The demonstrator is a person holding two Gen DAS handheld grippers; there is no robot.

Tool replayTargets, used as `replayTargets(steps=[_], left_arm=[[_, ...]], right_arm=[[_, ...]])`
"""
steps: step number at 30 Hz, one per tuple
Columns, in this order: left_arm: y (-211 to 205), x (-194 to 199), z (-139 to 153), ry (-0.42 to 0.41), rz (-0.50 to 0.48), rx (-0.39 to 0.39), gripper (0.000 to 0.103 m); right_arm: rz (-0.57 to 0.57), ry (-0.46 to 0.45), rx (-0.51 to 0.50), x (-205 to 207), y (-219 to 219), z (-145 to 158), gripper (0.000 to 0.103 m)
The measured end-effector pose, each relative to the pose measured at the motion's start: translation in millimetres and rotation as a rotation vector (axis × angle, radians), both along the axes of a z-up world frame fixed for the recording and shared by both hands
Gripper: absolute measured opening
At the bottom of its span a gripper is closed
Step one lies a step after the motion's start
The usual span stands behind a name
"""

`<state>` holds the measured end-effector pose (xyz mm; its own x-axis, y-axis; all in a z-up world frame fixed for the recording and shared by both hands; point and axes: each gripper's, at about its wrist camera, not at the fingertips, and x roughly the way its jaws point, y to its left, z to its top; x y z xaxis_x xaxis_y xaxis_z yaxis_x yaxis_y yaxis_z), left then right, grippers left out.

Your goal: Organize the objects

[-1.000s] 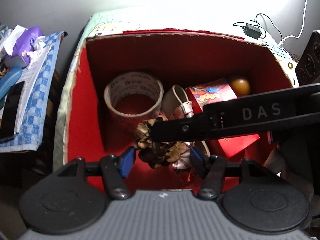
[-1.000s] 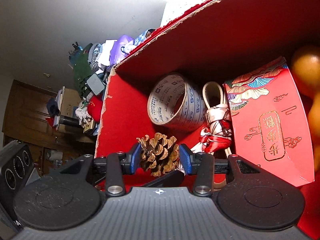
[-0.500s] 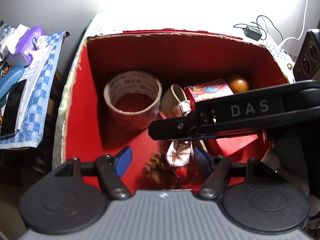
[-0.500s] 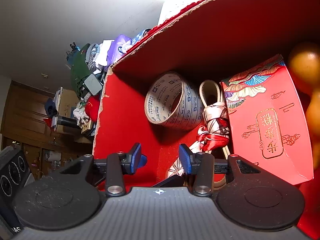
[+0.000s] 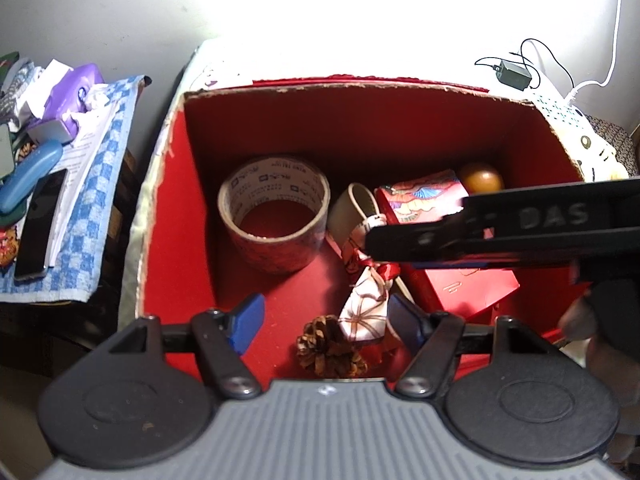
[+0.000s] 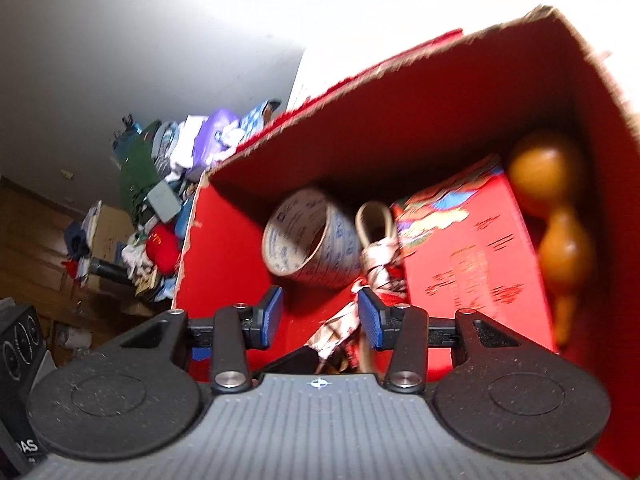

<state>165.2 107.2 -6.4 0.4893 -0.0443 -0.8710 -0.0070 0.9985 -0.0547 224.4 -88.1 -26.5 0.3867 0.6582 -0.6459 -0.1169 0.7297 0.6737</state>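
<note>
Pinecone (image 5: 331, 345) lies on the red box (image 5: 176, 216) floor, just below my left gripper (image 5: 322, 318), touching the scarf (image 5: 366, 308). Both grippers, right gripper (image 6: 320, 318) too, spread empty. Looks light, brittle-scaled: pinch across its middle, gently.

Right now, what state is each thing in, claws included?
Left claw: open, empty.
Right claw: open, empty.
Red box: open-topped.
Pine cone: loose on box floor.
Tape roll: lying flat, hole up.
Red packet: leaning beside the gourd.
</note>
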Motion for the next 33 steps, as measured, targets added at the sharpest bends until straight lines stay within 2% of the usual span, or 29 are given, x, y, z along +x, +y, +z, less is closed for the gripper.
replayTargets(steps=[5, 13, 18, 23, 30, 33], left_arm=[[-6.4, -4.8, 7.4, -0.037, 0.008, 0.05, 0.083], [-9.8, -11.6, 18.9, -0.072, 0.02, 0.075, 0.085], [-13.7, -17.0, 24.3, -0.087, 0.028, 0.093, 0.09], [-16.9, -21.4, 30.7, -0.102, 0.043, 0.107, 0.091], [-22.3, -24.0, 39.0, -0.111, 0.063, 0.131, 0.091], [-24.6, -26.1, 42.4, -0.12, 0.062, 0.134, 0.092]], right_arm=[[-0.071, -0.047, -0.044, -9.7, -12.9, 10.9, 0.046], [-0.139, -0.085, -0.102, -24.9, -24.0, 19.6, 0.047], [-0.157, -0.104, -0.115, -34.7, -27.1, 28.2, 0.047], [-0.179, -0.13, -0.142, -44.1, -29.4, 36.9, 0.05], [-0.215, -0.177, -0.235, -57.3, -30.7, 51.7, 0.05], [-0.229, -0.202, -0.276, -65.0, -32.8, 58.9, 0.054]])
